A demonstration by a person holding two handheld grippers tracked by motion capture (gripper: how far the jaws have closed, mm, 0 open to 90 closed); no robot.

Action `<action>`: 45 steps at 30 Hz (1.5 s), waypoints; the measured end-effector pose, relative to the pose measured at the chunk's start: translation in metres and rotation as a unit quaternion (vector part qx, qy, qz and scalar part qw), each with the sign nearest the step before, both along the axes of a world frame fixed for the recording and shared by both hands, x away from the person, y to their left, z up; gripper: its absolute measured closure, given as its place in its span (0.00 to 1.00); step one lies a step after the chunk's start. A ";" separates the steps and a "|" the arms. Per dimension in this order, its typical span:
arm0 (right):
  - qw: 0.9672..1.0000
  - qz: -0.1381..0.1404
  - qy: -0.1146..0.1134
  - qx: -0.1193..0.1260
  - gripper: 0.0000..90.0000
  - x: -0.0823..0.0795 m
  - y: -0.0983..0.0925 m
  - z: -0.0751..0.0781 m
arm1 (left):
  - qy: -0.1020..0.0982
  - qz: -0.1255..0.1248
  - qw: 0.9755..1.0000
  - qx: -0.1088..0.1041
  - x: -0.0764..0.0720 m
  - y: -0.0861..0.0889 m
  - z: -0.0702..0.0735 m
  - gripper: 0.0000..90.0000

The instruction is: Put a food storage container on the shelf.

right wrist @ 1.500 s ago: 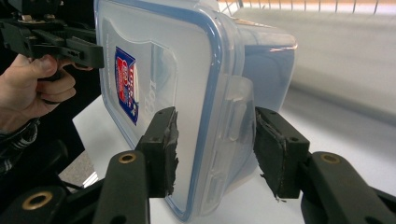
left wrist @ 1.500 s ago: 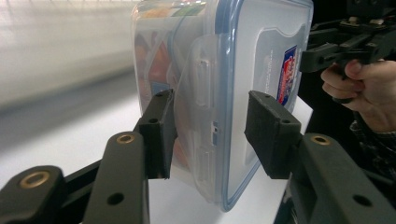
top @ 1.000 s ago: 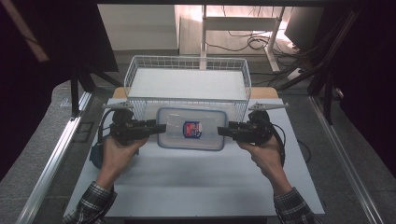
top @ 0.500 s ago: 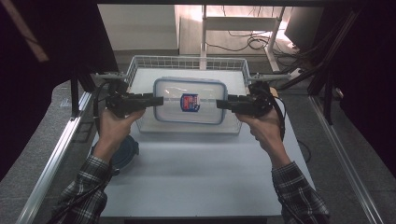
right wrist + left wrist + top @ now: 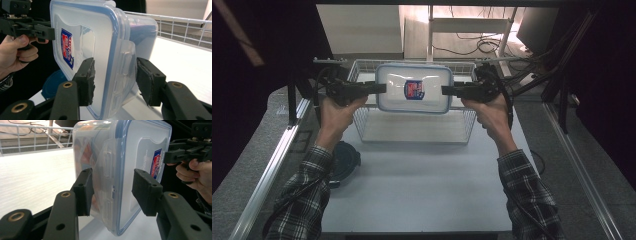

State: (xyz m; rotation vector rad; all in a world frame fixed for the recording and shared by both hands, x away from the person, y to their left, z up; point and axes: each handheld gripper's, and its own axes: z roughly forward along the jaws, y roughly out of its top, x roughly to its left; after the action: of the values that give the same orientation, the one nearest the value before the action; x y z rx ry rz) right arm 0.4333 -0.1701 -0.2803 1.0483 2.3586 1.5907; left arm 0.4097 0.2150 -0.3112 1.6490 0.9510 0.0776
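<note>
A: Where was the clear rectangular plastic container with the blue-rimmed lid (image 5: 413, 89) at that point?

B: It was held in the air between the two claws, over the white wire basket (image 5: 464, 131) at the far side of the white surface (image 5: 422, 185). The left claw (image 5: 381, 88) was clamped on one short end and the right claw (image 5: 446, 90) on the other, each over a side latch. In the left gripper view its pads (image 5: 84, 191) pressed on the container's end (image 5: 110, 177); the right gripper view showed the same grip from the other end (image 5: 117, 62).

A: So which step was that?

B: It looked like the carrying step, with the container raised above the basket's rim and not yet set inside.

A: And the next move?

B: Probably lowering it level into the basket. Both hands would need to sink together and keep their squeeze even, or one end could slip. A dark blue round object (image 5: 343, 157) lay on the surface near the left forearm, well clear of the path.
</note>
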 end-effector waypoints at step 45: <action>0.997 -0.060 0.002 -0.038 0.37 0.037 0.014 -0.018 | 0.016 0.057 0.997 0.056 0.028 -0.020 -0.014 0.41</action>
State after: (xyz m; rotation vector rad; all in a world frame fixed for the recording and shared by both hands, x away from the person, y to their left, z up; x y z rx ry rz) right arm 0.4705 -0.1562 -0.2985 1.1537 2.2914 1.4466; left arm 0.4381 0.1949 -0.3250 1.7021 1.0816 0.1851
